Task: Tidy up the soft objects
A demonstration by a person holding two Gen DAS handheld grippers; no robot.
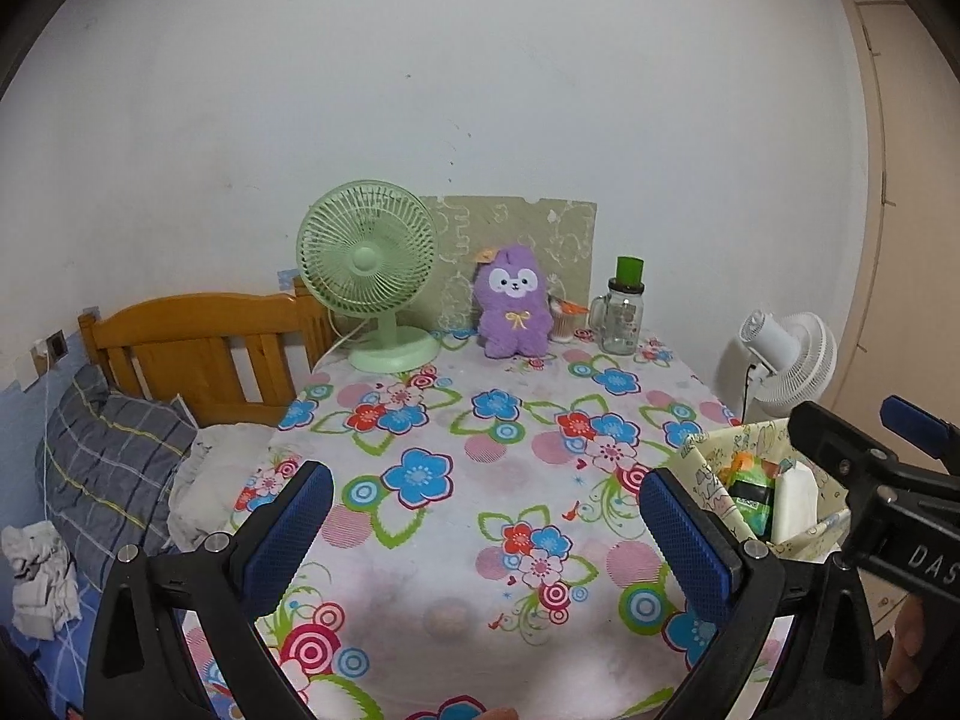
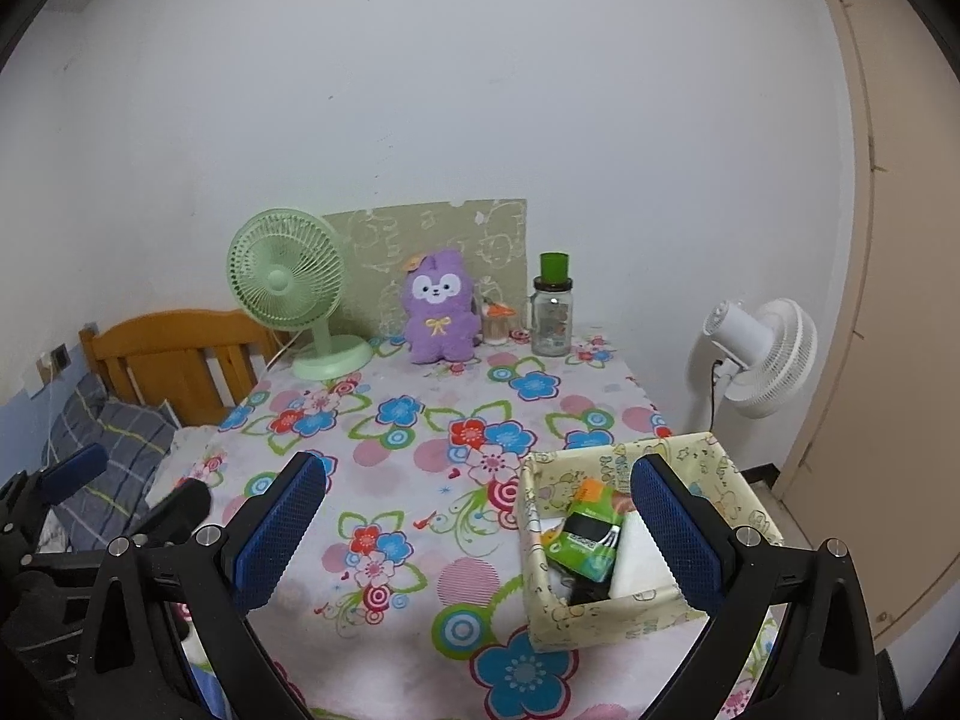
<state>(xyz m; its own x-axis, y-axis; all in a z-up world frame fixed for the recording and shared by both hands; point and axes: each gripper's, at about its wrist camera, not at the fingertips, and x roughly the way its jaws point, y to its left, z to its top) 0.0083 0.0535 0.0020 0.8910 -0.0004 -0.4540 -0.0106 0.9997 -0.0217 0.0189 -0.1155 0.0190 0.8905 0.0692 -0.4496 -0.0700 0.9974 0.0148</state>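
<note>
A purple plush toy (image 1: 513,309) sits upright at the back of the flowered table (image 1: 468,480), also in the right wrist view (image 2: 441,313). A cream patterned fabric box (image 2: 630,615) stands at the table's front right, holding a green packet (image 2: 585,540) and a white item (image 2: 642,558); it also shows in the left wrist view (image 1: 702,474). My left gripper (image 1: 486,531) is open and empty above the table's front. My right gripper (image 2: 480,531) is open and empty, its right finger over the box.
A green desk fan (image 1: 375,267) stands back left, a glass jar with a green lid (image 1: 624,312) back right, a small cup (image 1: 564,321) beside the plush. A white floor fan (image 2: 762,354) is right of the table. A bed with a wooden headboard (image 1: 198,348) lies left.
</note>
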